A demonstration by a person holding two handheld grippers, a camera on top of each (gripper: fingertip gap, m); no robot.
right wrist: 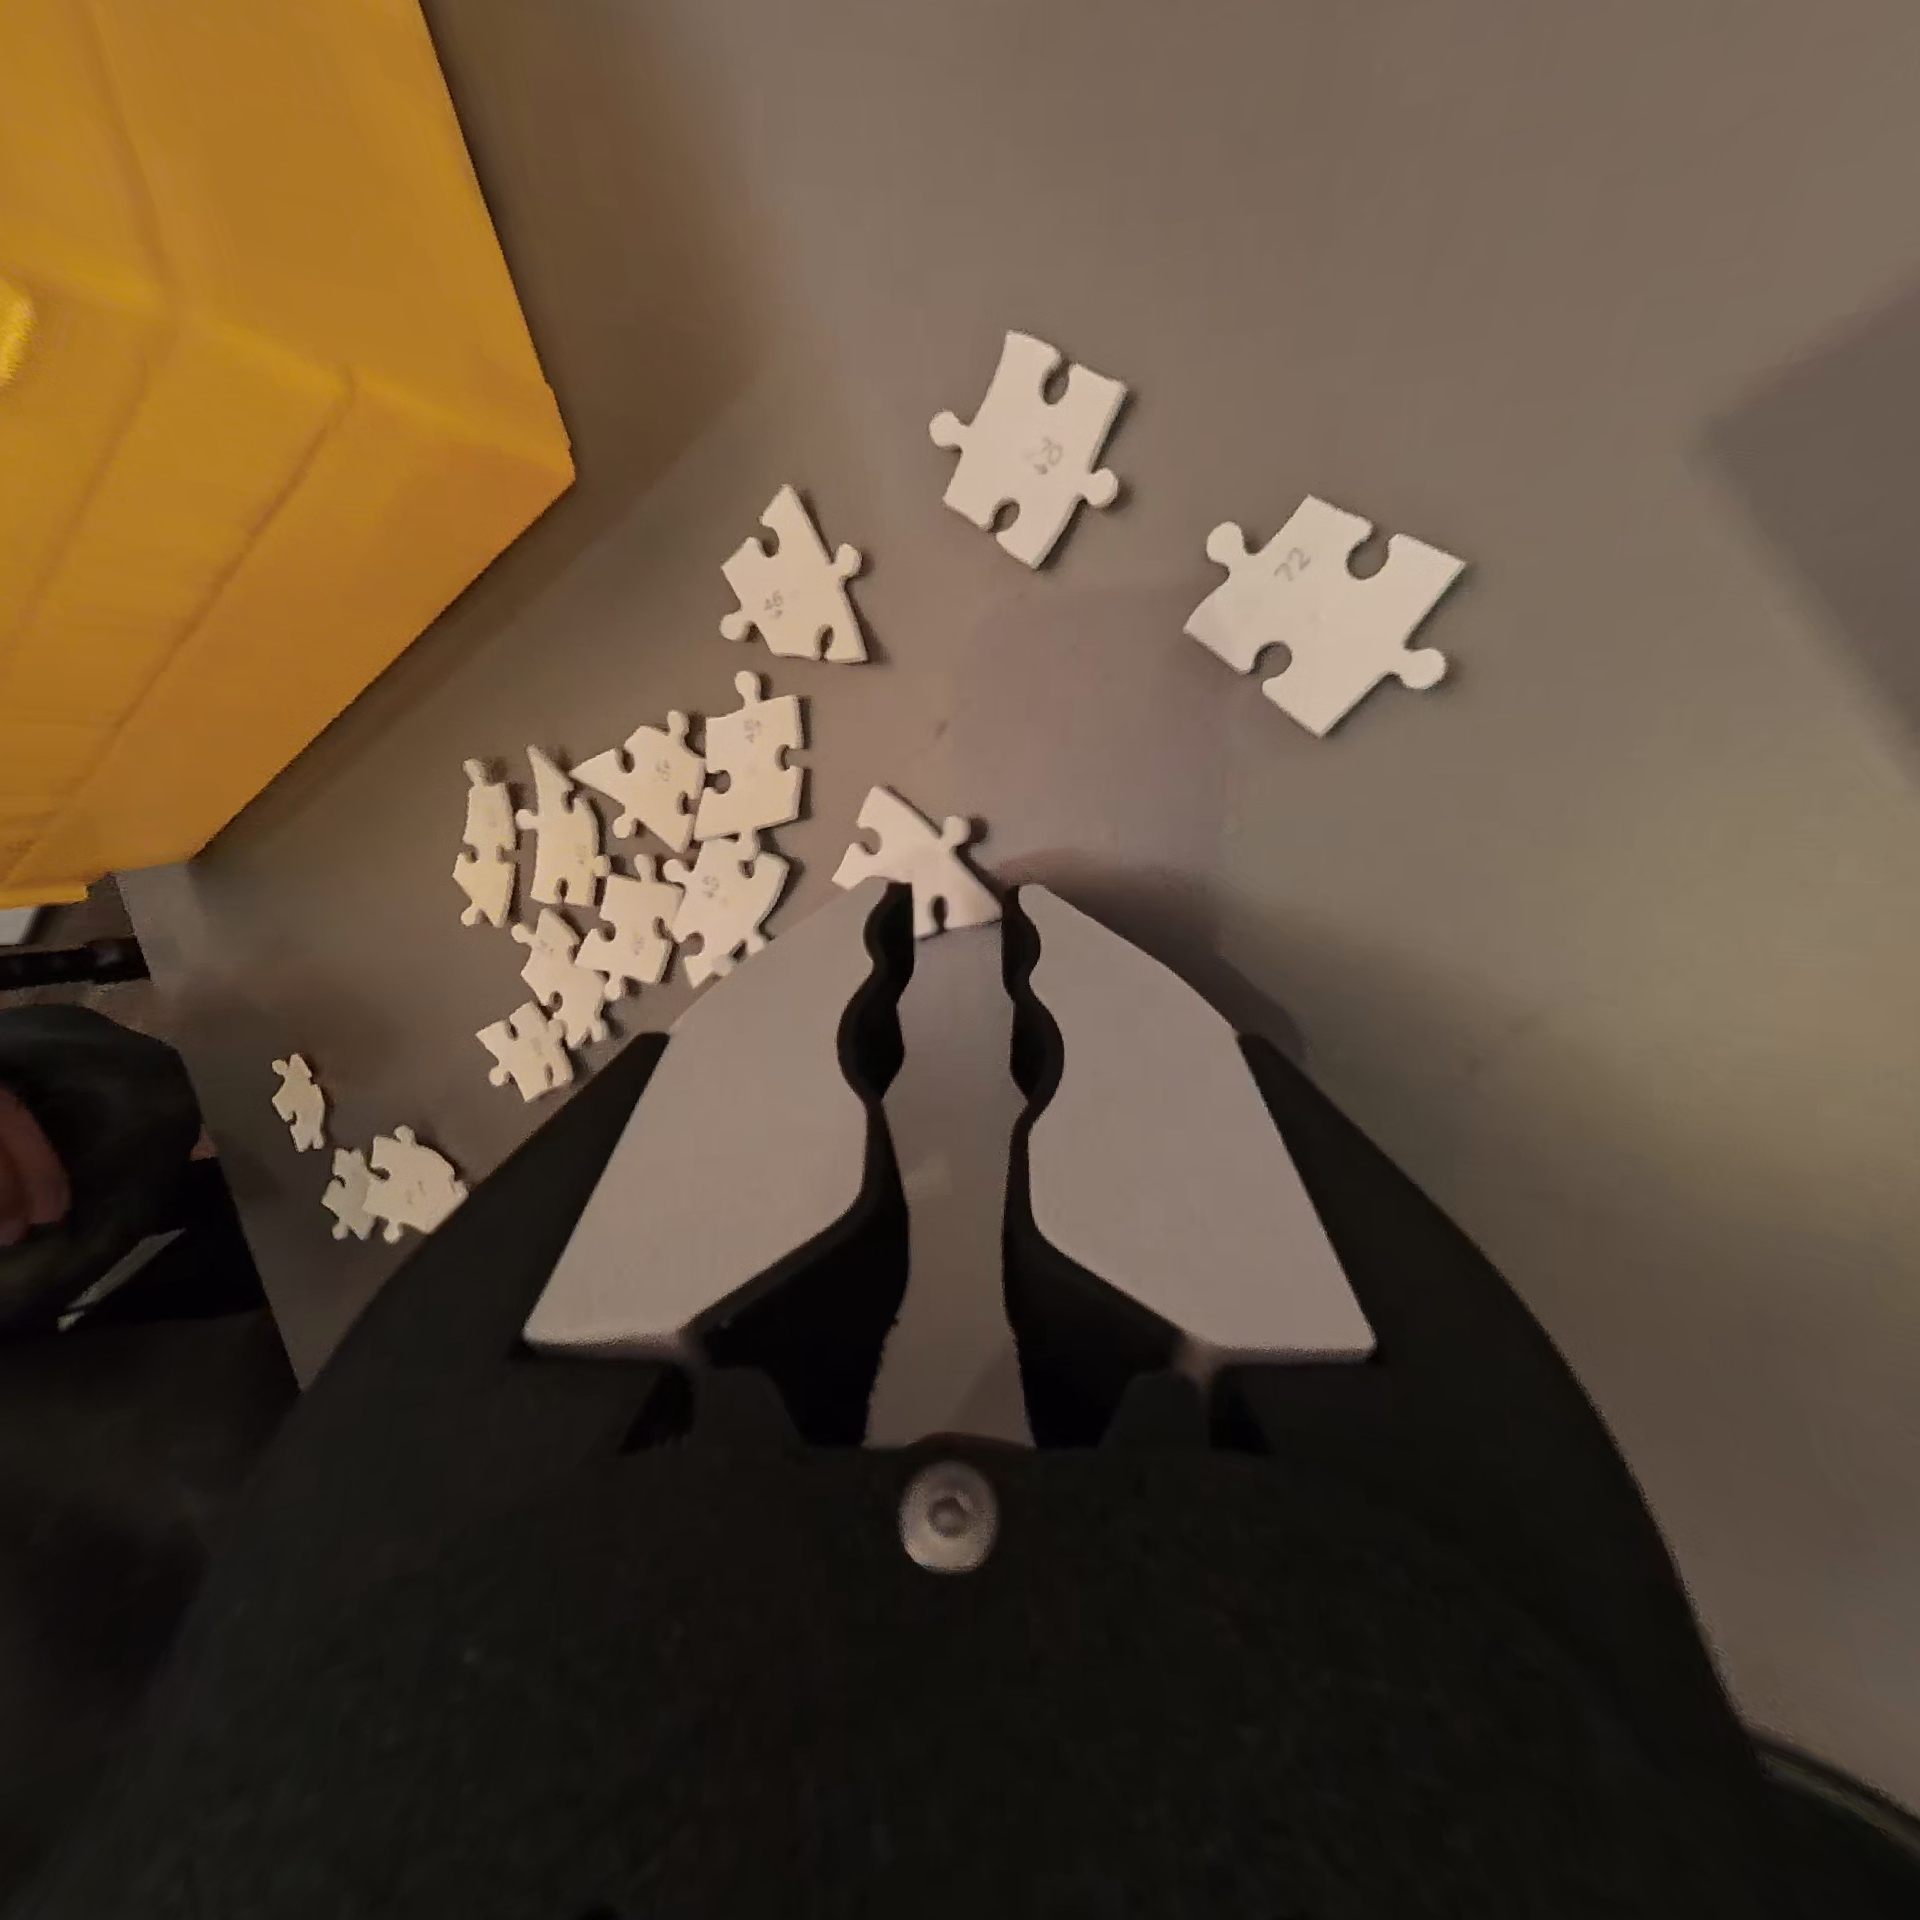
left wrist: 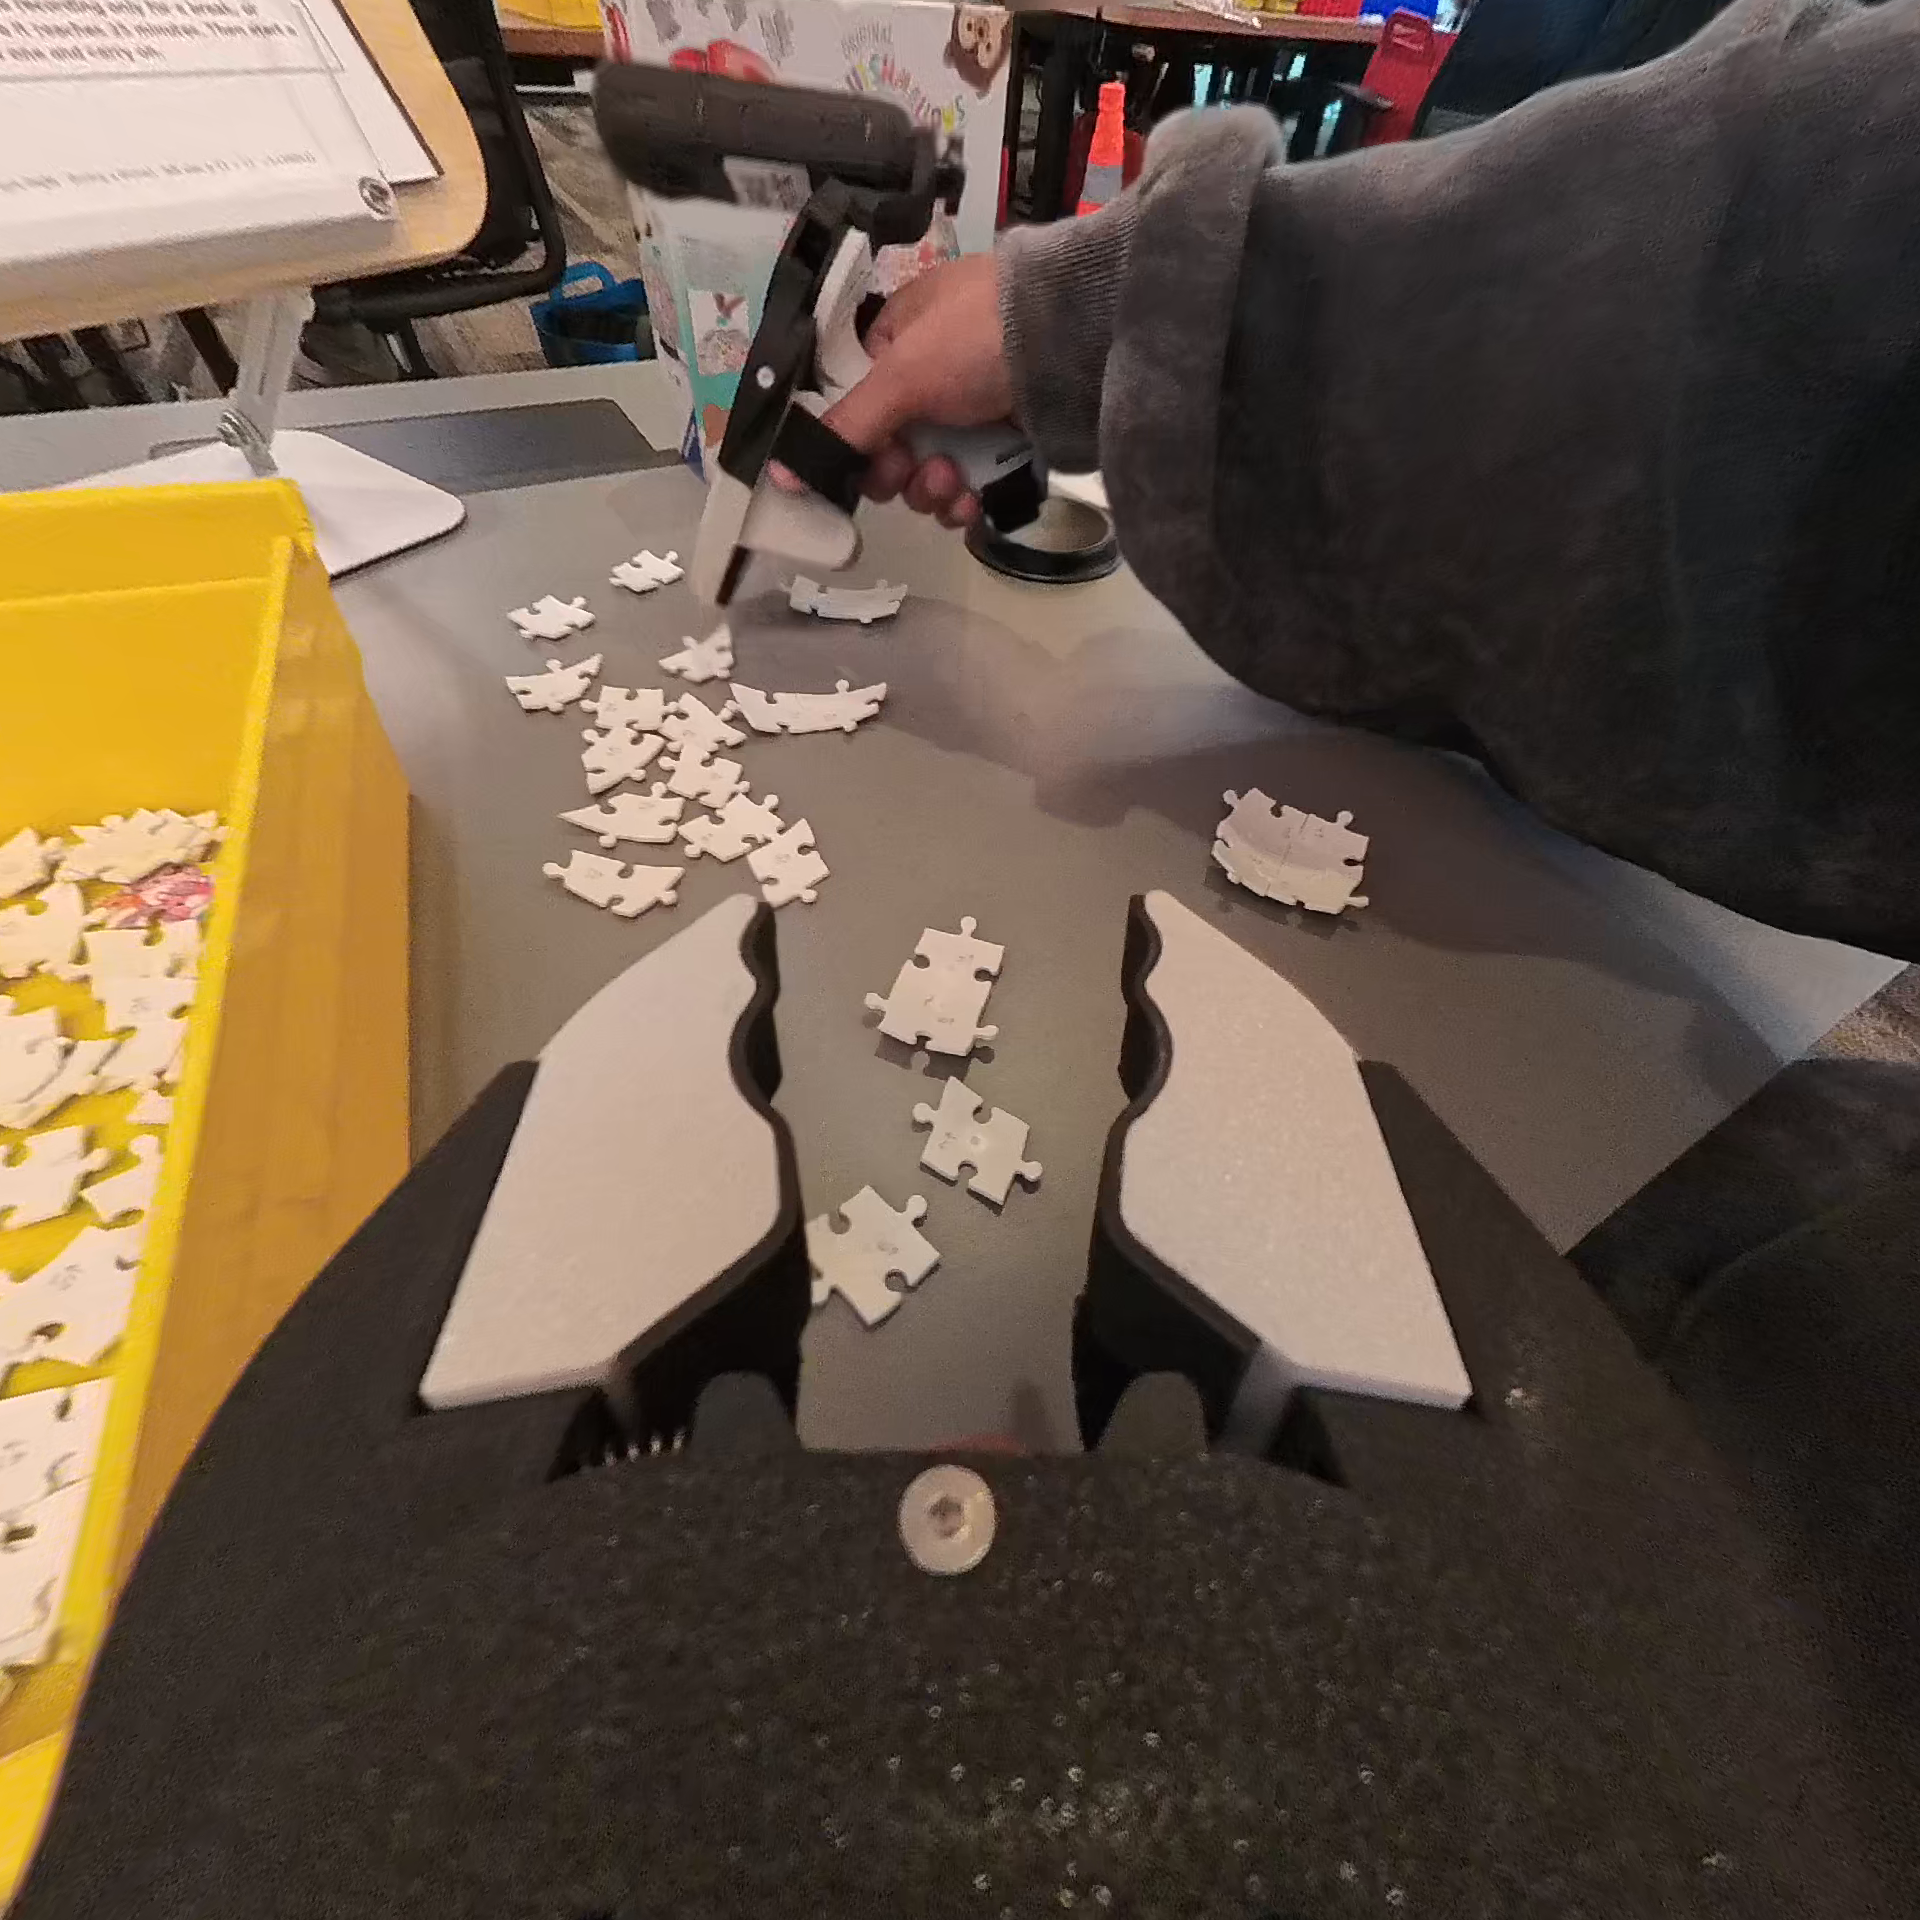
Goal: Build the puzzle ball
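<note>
White puzzle pieces (left wrist: 686, 774) lie blank side up in a loose cluster on the grey table. A triangular piece (right wrist: 920, 868) lies apart from them. A curved, joined section (left wrist: 1291, 852) sits off alone, and more pieces (left wrist: 94, 1039) heap in the yellow bin.

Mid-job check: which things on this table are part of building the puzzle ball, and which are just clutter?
Job:
- loose white pieces
- piece at the right gripper tips
- joined curved section
- yellow bin of pieces
- left gripper

Lying about:
- paper stand
- printed box
- black round cup
</note>
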